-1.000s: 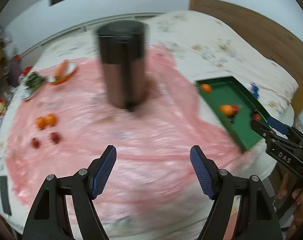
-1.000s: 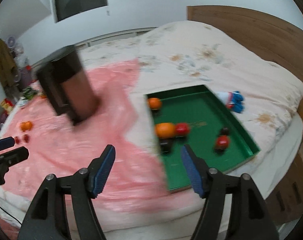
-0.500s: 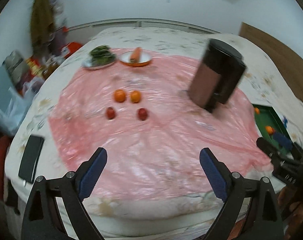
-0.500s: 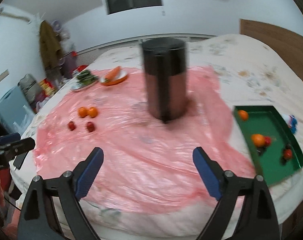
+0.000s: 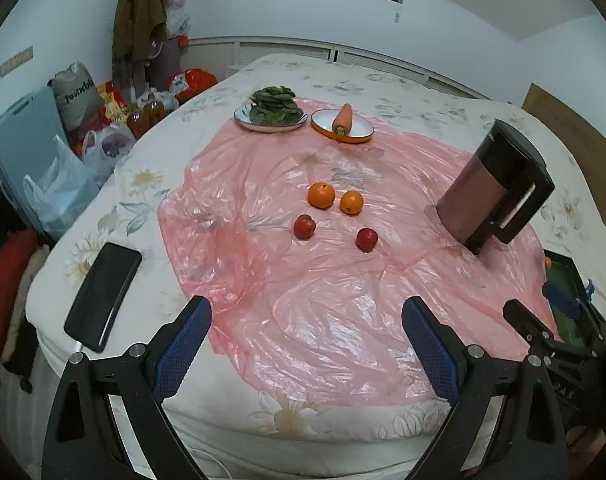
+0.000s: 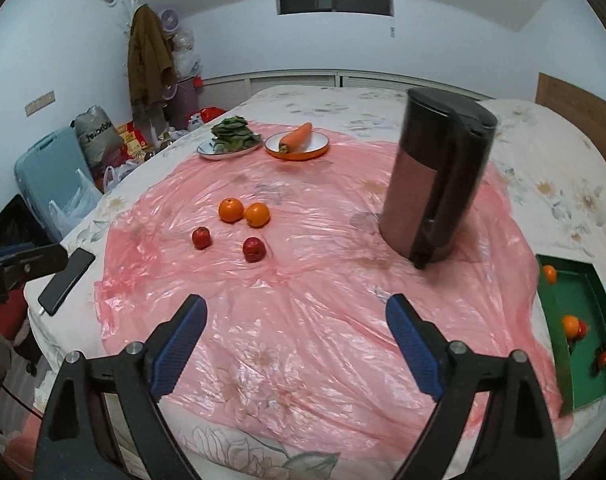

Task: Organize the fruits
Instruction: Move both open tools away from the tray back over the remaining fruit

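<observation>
Two oranges (image 5: 321, 195) (image 5: 351, 202) and two red apples (image 5: 304, 227) (image 5: 367, 239) lie together on a pink plastic sheet (image 5: 323, 320) spread over a bed. In the right wrist view the oranges (image 6: 231, 210) (image 6: 257, 214) and apples (image 6: 201, 237) (image 6: 254, 249) sit left of centre. A green tray (image 6: 559, 292) at the right edge holds several more oranges and red fruits. My left gripper (image 5: 306, 308) hovers over the sheet's near part, its jaws opening with nothing between them. My right gripper (image 6: 296, 302) is open and empty, well short of the fruit.
A tall black and copper jug (image 6: 435, 184) stands on the sheet right of the fruit. A plate of greens (image 5: 269, 110) and an orange bowl with a carrot (image 5: 341, 124) sit at the far side. A black phone (image 5: 103, 290) lies near the bed's left edge.
Both views have swung left, from the green tray to the loose fruit on the sheet. Both grippers' jaws stand wider apart than a second ago.
</observation>
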Available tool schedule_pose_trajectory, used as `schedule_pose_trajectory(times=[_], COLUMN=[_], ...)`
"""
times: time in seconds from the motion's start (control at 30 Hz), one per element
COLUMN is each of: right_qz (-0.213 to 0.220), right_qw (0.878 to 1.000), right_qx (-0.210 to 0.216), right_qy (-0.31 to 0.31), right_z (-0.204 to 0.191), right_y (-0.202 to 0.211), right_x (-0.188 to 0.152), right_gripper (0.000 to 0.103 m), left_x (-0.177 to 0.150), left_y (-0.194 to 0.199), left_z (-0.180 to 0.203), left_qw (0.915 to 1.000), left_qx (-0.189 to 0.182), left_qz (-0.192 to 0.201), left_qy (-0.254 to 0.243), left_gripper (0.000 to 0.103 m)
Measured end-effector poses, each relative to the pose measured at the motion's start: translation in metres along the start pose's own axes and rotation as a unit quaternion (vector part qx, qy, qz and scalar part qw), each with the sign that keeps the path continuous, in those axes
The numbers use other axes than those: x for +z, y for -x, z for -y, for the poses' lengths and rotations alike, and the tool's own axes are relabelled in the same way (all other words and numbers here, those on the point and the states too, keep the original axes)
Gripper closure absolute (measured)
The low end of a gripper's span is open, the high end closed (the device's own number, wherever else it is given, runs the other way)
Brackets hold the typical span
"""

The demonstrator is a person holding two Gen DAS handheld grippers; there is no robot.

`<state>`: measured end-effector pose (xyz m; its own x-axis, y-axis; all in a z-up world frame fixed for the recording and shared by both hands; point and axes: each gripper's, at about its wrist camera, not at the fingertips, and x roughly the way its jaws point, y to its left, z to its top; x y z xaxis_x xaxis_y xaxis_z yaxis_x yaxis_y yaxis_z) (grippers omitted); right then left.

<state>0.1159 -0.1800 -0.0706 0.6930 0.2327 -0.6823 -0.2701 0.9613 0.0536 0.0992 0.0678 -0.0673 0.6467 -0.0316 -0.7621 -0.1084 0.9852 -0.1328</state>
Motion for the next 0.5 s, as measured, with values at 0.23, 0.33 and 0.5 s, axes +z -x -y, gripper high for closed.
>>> schedule_pose_trajectory(times=[0.23, 0.33, 0.5], right_qz=[-0.014, -0.016, -0.022], right_qw=[1.000, 1.000, 1.000], right_qx=[-0.003, -0.003, -0.001], right_qy=[-0.003, -0.006, -0.005], right_z=[0.002, 0.004, 0.004], right_y=[-0.013, -0.017, -0.024], right_x=[-0.005, -0.007, -0.009], right_gripper=[0.000, 0.000, 0.000], left_x=[-0.001, 0.000, 0.000], left_y=[-0.011, -0.016, -0.020], left_z=[-0.004, -0.005, -0.005], left_qw=[0.9999, 0.9999, 0.9998], left_qx=[0.001, 0.005, 0.010], left_qz=[-0.012, -0.015, -0.016], left_qy=[0.001, 0.002, 0.002], left_gripper=[0.009, 0.009, 0.009])
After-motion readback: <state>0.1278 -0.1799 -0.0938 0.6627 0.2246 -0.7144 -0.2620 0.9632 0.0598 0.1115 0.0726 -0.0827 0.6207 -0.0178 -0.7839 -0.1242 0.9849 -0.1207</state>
